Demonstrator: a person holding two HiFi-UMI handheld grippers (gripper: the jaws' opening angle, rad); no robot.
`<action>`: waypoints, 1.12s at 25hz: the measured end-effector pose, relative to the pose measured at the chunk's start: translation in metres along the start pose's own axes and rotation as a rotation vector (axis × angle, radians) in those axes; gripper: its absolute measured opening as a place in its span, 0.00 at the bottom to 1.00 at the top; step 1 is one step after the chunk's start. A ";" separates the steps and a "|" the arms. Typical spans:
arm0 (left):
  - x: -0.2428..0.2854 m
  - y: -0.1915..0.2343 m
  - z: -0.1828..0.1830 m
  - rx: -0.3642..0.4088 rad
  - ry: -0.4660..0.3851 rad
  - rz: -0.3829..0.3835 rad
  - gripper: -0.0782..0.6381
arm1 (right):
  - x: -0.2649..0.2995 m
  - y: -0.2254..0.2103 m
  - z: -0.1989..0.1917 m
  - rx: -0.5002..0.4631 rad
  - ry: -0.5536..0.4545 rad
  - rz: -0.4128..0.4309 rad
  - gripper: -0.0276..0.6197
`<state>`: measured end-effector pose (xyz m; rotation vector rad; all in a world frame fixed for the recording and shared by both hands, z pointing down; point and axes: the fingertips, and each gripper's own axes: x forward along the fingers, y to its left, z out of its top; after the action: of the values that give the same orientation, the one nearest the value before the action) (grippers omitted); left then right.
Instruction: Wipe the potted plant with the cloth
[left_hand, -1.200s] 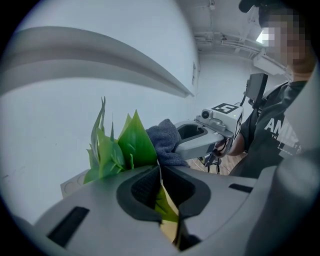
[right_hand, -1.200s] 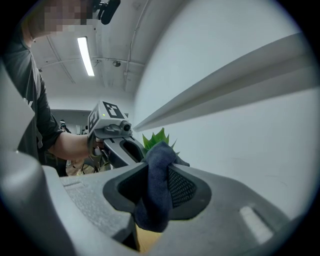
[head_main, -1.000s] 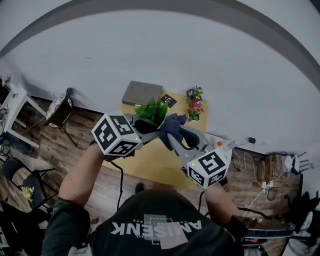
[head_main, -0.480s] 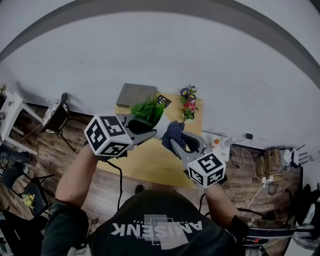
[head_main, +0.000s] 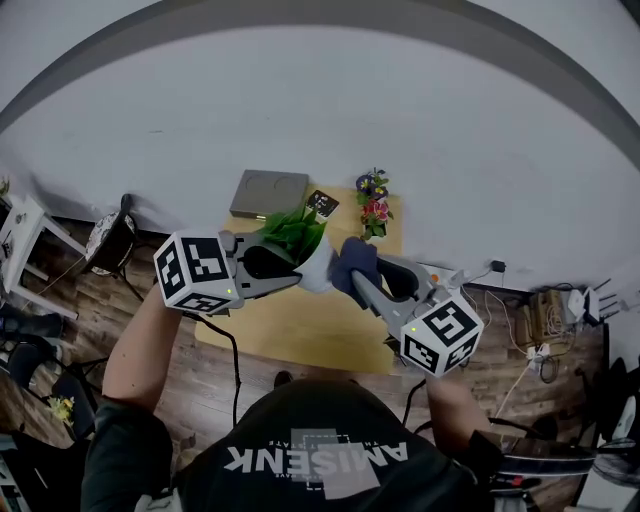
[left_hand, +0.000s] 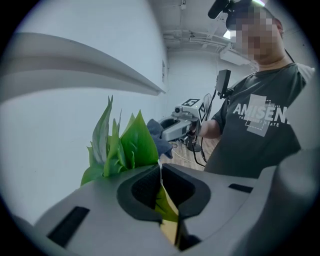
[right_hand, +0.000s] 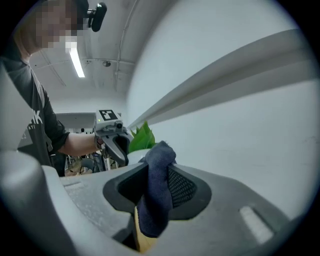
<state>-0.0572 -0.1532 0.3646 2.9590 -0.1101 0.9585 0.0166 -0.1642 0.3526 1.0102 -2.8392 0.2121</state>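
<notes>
Holding plant and cloth; shirt reads "AMISENK".
Left gripper clamps the pot by its rim; right gripper pinches the cloth, just beside the pot at three o'clock.

My T-shirt is dark grey, short-sleeved, with pale block lettering on the chest. The left tongs and right tongs are light grey with black pads, each bearing a cube of black-and-white square markers; a black cable trails from the left.
</notes>
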 end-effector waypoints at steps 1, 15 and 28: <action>0.000 0.000 0.000 0.010 0.003 -0.006 0.13 | -0.001 0.004 0.011 -0.012 -0.020 0.014 0.22; 0.003 -0.010 0.000 0.093 0.001 -0.062 0.13 | 0.021 0.029 0.019 -0.040 -0.019 0.047 0.22; 0.004 -0.007 0.000 0.069 -0.052 -0.080 0.13 | 0.008 0.010 -0.043 0.081 0.066 0.011 0.22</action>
<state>-0.0531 -0.1469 0.3670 3.0259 0.0402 0.8934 0.0070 -0.1537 0.3948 0.9834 -2.7976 0.3573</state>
